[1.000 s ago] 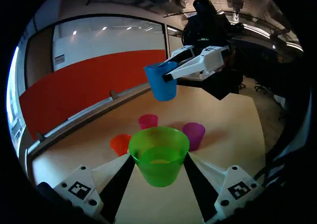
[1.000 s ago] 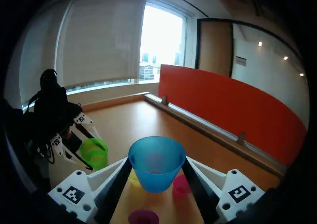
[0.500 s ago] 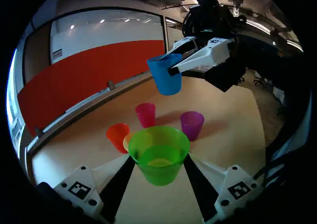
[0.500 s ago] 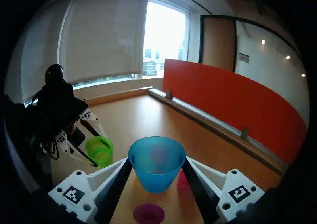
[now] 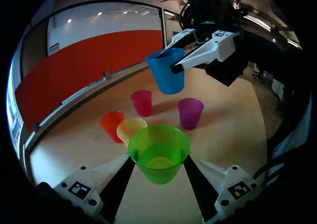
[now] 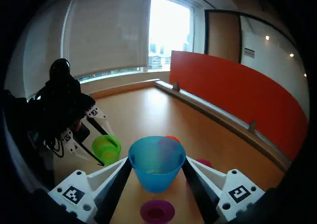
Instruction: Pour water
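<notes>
My left gripper (image 5: 159, 160) is shut on a green cup (image 5: 159, 145) with some liquid at its bottom, held above the wooden table (image 5: 230, 117). Ahead and higher hangs a blue cup (image 5: 166, 71), tilted a little, clamped in my right gripper (image 5: 169, 63). In the right gripper view the same blue cup (image 6: 157, 166) sits upright between the right gripper (image 6: 157, 172) fingers. At far left there, the green cup (image 6: 105, 149) is in the left gripper (image 6: 104, 149).
Small cups stand on the table: pink (image 5: 142, 102), purple (image 5: 190, 112), orange (image 5: 111, 125) and yellow (image 5: 130, 129). An orange partition (image 5: 79, 69) runs along the table's far edge. A person in dark clothes (image 6: 59, 101) holds the grippers. Windows (image 6: 170, 34) lie behind.
The blue cup and right gripper have come closer to the left gripper's camera. The table cups now sit farther out in front of the green cup, and the yellow one has come into view.
</notes>
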